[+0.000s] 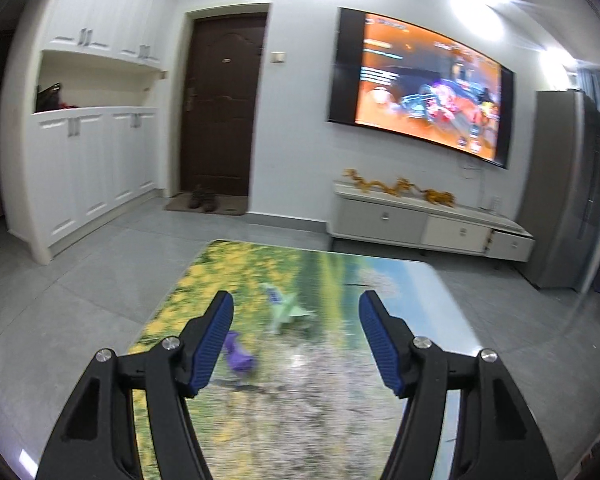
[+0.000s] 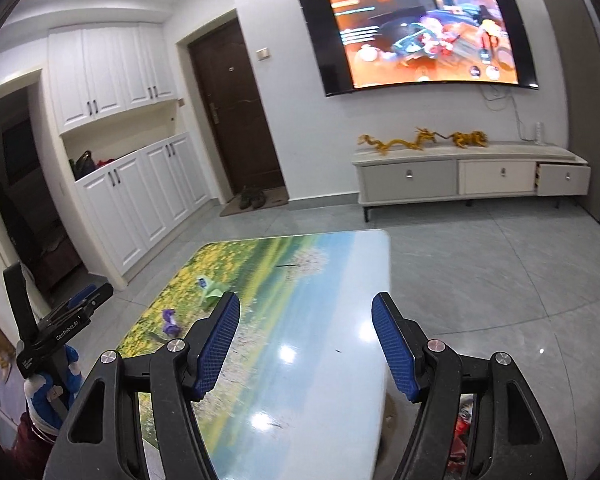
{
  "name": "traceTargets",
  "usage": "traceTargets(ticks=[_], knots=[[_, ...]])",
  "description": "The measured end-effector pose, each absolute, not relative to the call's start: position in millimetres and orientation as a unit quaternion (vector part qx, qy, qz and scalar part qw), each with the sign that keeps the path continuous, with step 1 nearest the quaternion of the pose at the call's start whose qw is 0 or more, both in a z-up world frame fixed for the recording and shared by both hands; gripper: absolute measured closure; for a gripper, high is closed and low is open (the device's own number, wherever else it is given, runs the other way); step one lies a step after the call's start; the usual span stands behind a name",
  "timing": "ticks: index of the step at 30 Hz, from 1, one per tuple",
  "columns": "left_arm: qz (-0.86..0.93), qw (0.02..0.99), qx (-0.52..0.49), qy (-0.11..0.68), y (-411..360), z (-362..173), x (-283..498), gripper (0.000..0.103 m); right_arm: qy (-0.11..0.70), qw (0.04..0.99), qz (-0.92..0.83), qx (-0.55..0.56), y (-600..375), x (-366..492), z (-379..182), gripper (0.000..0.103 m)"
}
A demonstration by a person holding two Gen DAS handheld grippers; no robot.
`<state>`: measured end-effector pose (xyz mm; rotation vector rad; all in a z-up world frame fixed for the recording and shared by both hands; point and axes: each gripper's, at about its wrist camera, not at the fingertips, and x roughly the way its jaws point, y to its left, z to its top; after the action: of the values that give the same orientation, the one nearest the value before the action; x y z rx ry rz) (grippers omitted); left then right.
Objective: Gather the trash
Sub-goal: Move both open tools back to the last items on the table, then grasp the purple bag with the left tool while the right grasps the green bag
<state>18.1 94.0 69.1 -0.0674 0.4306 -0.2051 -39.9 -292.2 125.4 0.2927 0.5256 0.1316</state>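
Observation:
Two pieces of trash lie on the table [image 1: 340, 420] with the landscape print. A purple wrapper [image 1: 239, 354] lies just right of my left gripper's left finger. A green wrapper [image 1: 288, 312] lies a little farther on, between the fingers. My left gripper [image 1: 296, 312] is open and empty above the table. In the right wrist view the purple wrapper [image 2: 170, 321] and the green wrapper [image 2: 212, 296] lie to the left of my right gripper [image 2: 306, 312], which is open and empty. The left gripper [image 2: 82, 306] shows at the left edge there.
The table [image 2: 340, 264] stands on a grey tiled floor. A trash container with red scraps [image 2: 462, 432] sits below the table's right edge. A white TV cabinet [image 2: 468, 176] with one drawer ajar, a wall TV [image 2: 416, 28], a dark door [image 2: 236, 116] and white cupboards [image 2: 140, 200] stand beyond.

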Motion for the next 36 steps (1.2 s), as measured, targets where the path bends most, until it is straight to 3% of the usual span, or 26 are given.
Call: traceTargets(ticks=[15, 36], knots=[[-0.003, 0.965, -0.044, 0.259, 173.1, 16.7, 48.7, 0.039, 0.298, 0.937, 0.148, 0.111, -216.8, 49.9, 106.0, 0.036], [0.012, 0.943, -0.067, 0.326, 191.1, -39.2, 78.5, 0.039, 0.347, 0.906, 0.225, 0.091, -135.5, 147.7, 59.9, 0.036]])
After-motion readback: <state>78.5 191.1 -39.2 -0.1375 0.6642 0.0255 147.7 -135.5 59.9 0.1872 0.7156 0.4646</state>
